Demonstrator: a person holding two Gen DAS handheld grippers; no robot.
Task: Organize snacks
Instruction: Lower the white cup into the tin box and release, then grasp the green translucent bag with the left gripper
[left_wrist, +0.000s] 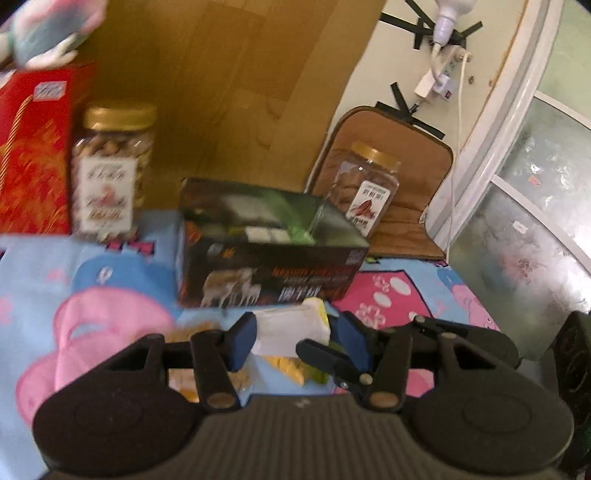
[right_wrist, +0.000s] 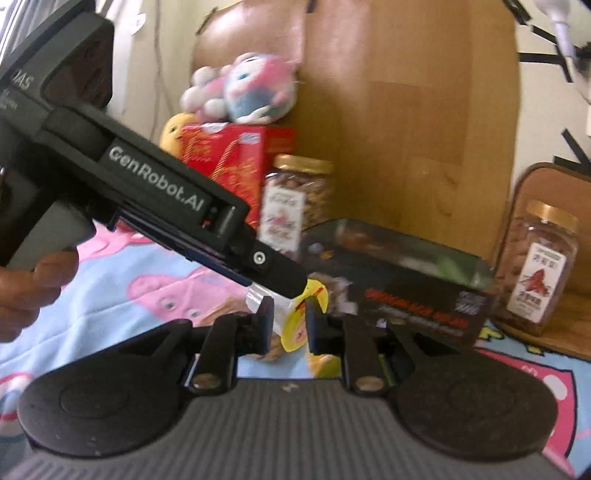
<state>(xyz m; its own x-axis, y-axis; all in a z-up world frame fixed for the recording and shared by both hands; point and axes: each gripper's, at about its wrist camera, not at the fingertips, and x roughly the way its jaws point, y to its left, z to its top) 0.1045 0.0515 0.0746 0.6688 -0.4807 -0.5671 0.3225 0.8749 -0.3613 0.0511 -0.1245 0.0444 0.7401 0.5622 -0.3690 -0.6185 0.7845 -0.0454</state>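
- While both grippers meet above the blanket (left_wrist: 33, 258), the left gripper (left_wrist: 291, 338) clamps a white snack packet (left_wrist: 291, 328).
- Right gripper (right_wrist: 288, 325) pinches a yellow packet (right_wrist: 295, 323).
- Beyond them lies a dark box (left_wrist: 273, 254), with nut jars (left_wrist: 110, 173) either side.

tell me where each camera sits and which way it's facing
Left wrist: on the left hand-held gripper, facing forward and down over a snack packet between its fingers, toward the dark box; no hand shows.
Right wrist: on the right hand-held gripper, facing the same corner; its fingers pinch the yellow part of the packet, with the left gripper and a hand at left.
Shared: packet, dark box, two jars, red box.
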